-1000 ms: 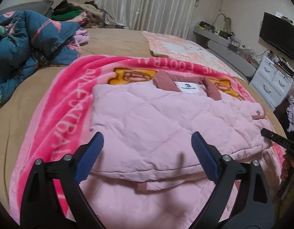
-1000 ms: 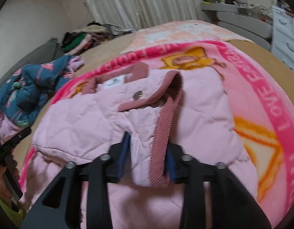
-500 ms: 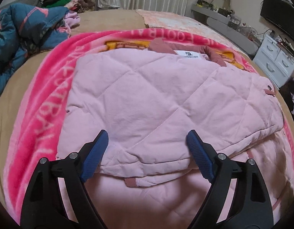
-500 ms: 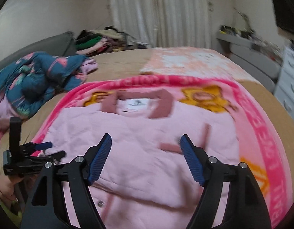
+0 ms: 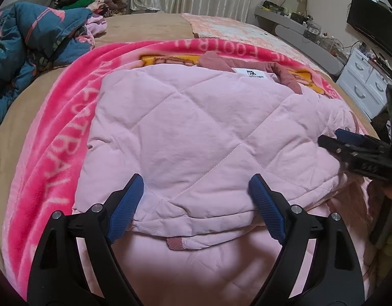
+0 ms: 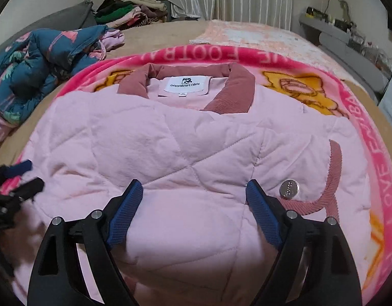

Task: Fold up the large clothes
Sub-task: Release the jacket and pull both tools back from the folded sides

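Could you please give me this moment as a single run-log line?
left gripper: open, over pink quilted jacket | right gripper: open, over jacket | jacket: sleeves folded in, on pink fleece blanket

White neck label (image 6: 185, 84) inside collar of pink quilted jacket (image 6: 170, 153), upper centre of right wrist view: "DAMABAIFENBAI". Pink blanket (image 6: 379, 168) border, upside down at top: "FOOTBA"; down right edge: "LOVE". Snap button (image 6: 289, 188) lettering illegible.
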The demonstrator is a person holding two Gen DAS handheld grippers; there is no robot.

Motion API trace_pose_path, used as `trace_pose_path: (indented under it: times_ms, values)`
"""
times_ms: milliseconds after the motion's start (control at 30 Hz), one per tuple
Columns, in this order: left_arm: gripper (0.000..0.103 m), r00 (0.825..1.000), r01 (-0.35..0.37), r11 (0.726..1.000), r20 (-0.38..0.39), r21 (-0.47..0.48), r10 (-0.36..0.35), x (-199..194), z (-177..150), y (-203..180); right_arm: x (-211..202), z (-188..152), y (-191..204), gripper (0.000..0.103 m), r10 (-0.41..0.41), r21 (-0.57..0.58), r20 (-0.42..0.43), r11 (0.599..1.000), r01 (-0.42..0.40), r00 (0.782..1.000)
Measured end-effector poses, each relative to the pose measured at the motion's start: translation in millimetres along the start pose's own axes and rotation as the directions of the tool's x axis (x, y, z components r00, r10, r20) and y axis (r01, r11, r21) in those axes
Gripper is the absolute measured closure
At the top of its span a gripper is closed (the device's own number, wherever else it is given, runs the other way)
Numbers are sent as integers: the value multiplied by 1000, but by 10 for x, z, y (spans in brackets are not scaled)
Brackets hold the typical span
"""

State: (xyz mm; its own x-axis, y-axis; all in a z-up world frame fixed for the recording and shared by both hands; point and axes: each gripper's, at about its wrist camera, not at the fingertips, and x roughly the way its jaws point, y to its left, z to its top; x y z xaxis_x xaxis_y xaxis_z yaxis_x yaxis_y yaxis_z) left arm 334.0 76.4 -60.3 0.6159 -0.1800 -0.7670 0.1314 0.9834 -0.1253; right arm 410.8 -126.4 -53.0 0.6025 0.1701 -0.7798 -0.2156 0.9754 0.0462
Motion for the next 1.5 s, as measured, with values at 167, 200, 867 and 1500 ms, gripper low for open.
trace_pose_path:
  times_ms: [167, 200, 867, 1500]
  values:
    - [25, 1000, 7, 1000, -1, -15, -7, -19, 19, 13, 13, 8, 61, 19, -12, -10, 1, 1000, 12, 1000]
    - [25, 1000, 7, 1000, -1, -17, -7, -32, 31, 2, 3, 9, 73, 19, -10, -9, 1, 1000, 10, 1000]
    - [9, 998, 36, 996, 46, -83, -32, -538, 112, -56, -823, -134, -166, 5, 81, 93, 114, 991, -92, 990]
    - [9, 988, 42, 994, 152, -103, -26, -1269, 48, 31, -1471, -209, -81, 4, 89, 76, 201, 991, -106, 976]
